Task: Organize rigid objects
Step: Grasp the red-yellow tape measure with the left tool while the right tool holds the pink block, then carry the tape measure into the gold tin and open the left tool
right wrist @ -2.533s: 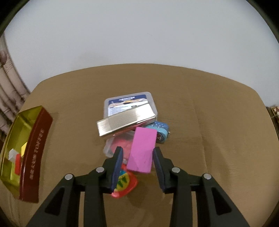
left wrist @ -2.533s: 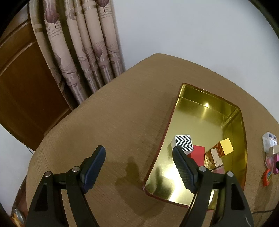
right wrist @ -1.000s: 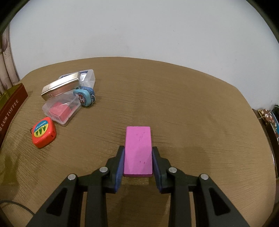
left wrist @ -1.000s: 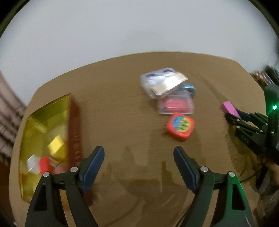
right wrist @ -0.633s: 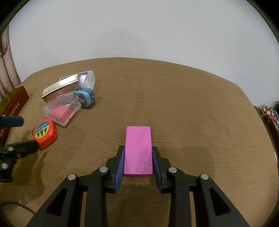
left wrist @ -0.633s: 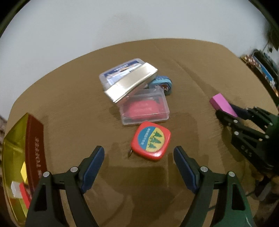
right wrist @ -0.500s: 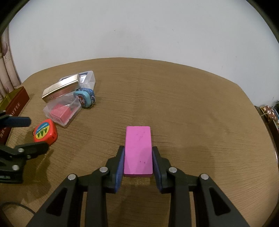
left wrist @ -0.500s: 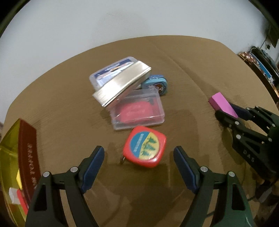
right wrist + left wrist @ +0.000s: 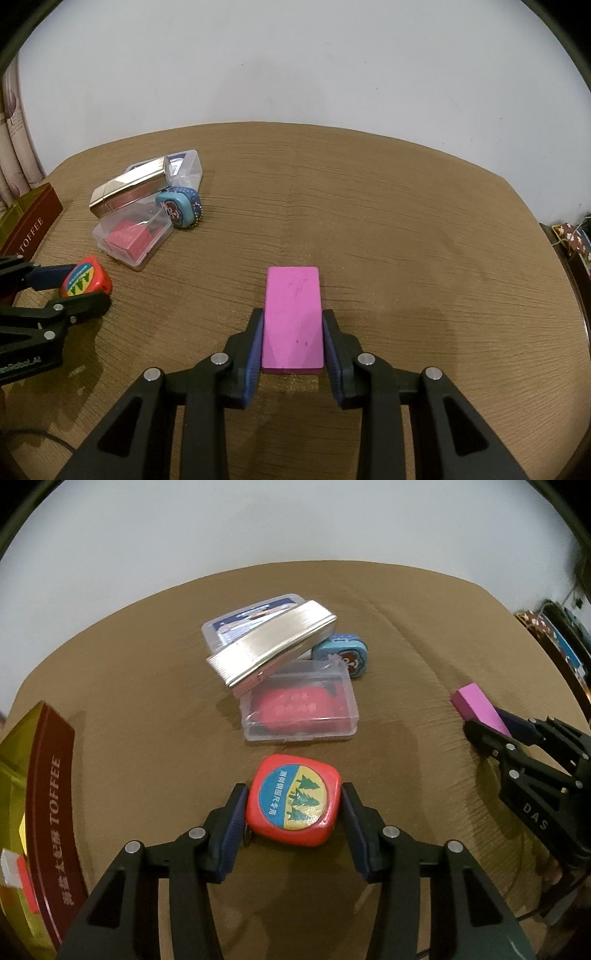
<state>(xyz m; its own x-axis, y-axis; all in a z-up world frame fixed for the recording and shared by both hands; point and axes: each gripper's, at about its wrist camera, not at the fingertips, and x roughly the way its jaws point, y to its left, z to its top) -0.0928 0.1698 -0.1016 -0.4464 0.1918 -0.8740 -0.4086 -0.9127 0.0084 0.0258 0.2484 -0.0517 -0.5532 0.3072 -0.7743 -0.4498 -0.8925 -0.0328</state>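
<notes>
A red tape measure (image 9: 295, 812) with a blue and yellow tree label lies flat on the brown table (image 9: 147, 701). My left gripper (image 9: 291, 794) is closing around it, and both blue pads touch its sides. In the right wrist view the same tape measure (image 9: 83, 280) sits in the left gripper (image 9: 86, 288) at the far left. My right gripper (image 9: 291, 325) is shut on a pink block (image 9: 291, 306), held low over the table. From the left wrist view the pink block (image 9: 474, 701) sticks out of the right gripper (image 9: 493, 722) at the right.
A gold tin with a dark red "TOFFEE" wall (image 9: 51, 775) stands at the left, with small blocks inside. Behind the tape measure lie a clear box with red contents (image 9: 299, 709), a silver case (image 9: 269, 646), a blue tin (image 9: 343, 653) and another clear box (image 9: 243, 620).
My left gripper swung from the gold tin across to the pile, sank onto the red tape measure and drew its jaws in against it. The right gripper carried the pink block rightward, then held still.
</notes>
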